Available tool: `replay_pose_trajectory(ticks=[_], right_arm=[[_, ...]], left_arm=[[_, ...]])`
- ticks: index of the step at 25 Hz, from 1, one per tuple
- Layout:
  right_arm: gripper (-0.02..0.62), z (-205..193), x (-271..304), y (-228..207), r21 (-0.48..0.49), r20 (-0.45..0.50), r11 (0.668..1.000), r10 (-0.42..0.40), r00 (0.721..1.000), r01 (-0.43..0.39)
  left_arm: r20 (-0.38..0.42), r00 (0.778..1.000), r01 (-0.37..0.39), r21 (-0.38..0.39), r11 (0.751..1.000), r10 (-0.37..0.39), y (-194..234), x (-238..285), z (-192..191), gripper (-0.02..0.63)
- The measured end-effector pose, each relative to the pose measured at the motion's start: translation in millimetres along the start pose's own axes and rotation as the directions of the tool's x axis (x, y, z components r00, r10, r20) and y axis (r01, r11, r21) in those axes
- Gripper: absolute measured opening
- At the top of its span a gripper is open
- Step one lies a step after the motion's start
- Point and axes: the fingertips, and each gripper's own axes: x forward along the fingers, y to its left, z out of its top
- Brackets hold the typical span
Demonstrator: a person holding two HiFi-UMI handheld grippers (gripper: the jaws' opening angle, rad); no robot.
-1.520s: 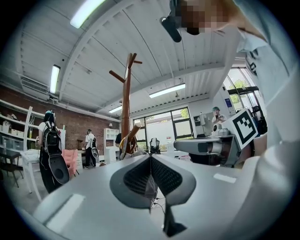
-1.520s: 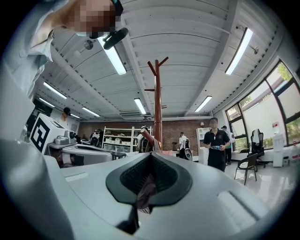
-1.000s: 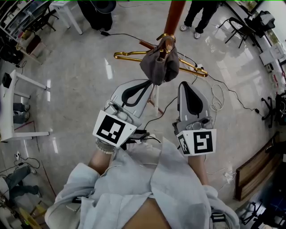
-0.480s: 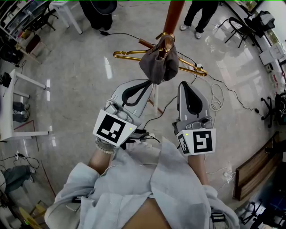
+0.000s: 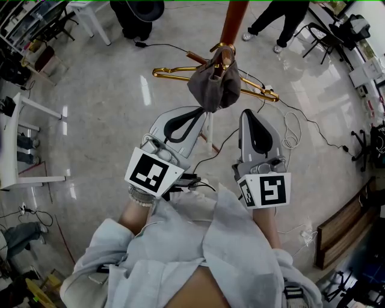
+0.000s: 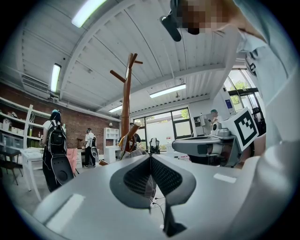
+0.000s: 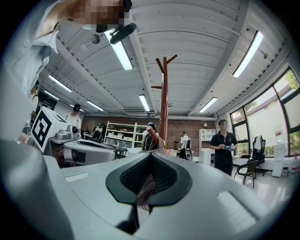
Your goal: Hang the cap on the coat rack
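A dark grey cap hangs bunched from a peg of the brown wooden coat rack, over a brass hook at the pole. My left gripper is shut and holds nothing; its tip sits just under the cap's lower edge. Whether it touches the cap cannot be told. To the right of the cap, my right gripper is also shut and holds nothing. In the left gripper view the rack rises beyond the closed tip, with the cap low on it. The right gripper view shows the rack straight ahead.
A gold clothes hanger lies across behind the cap. Cables trail over the glossy floor. A white table stands at the left and office chairs at the top right. People stand beyond the rack.
Both grippers and the cap have stayed where they were. The person at the top right has stepped a little to the right.
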Motion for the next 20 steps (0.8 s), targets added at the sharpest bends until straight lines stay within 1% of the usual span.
replay_pose_trajectory(ticks=[20], right_arm=[[0.006, -4.3, -4.2, 4.4, 0.003, -0.013, 1.000, 0.004, 1.000, -0.004]], left_arm=[[0.008, 1.000, 0.004, -0.010, 1.000, -0.004, -4.1, -5.6, 1.1, 0.006]])
